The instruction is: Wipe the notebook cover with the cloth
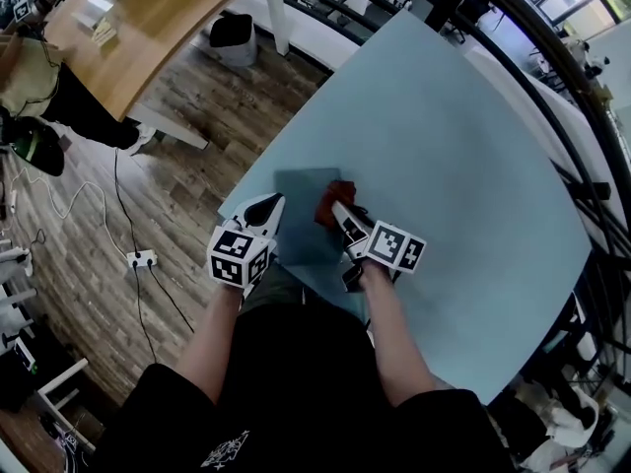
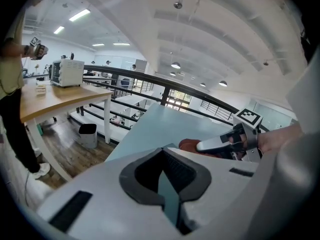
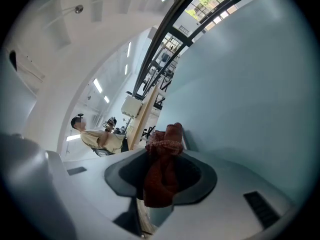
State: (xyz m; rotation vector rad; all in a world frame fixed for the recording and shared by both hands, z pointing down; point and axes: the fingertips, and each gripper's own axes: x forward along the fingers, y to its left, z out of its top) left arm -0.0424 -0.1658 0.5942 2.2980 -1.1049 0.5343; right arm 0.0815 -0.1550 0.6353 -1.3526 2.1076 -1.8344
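- State: red cloth is clamped as a bunched wad between the closed jaws of the right gripper. Seen from the head view, it sits at the 3 o'clock edge of the blue-grey notebook.
- The notebook lies flat at the 7 o'clock corner of the light-blue table, with the table edge just beside it.
- Left gripper: the jaws are drawn nearly together, leaving only a thin slit, and nothing is seen clamped. The tip is at the notebook's 9 o'clock edge. Contact cannot be confirmed.
- Risk 1: the notebook could be dragged. If it is not actually pinned by the left gripper, a stroke toward 9 o'clock would likely push it to the table edge, or off it.
- Risk 2: the cover could be scraped. Only a little cloth is seen past the jaw tips, so at a steep angle the cover would be met by hard jaw rather than fabric.
- Risk 3: the cloth could be lost. The wad is held by a narrow pinch, and friction on the cover could pull it out mid-stroke.
- Risk 4: the grippers could collide. They are near each other across a narrow notebook, so a full-width pass would run the right gripper into the left.
- Risk 5: coverage may be partial. The area under the left tip would be missed unless the hold point is moved.
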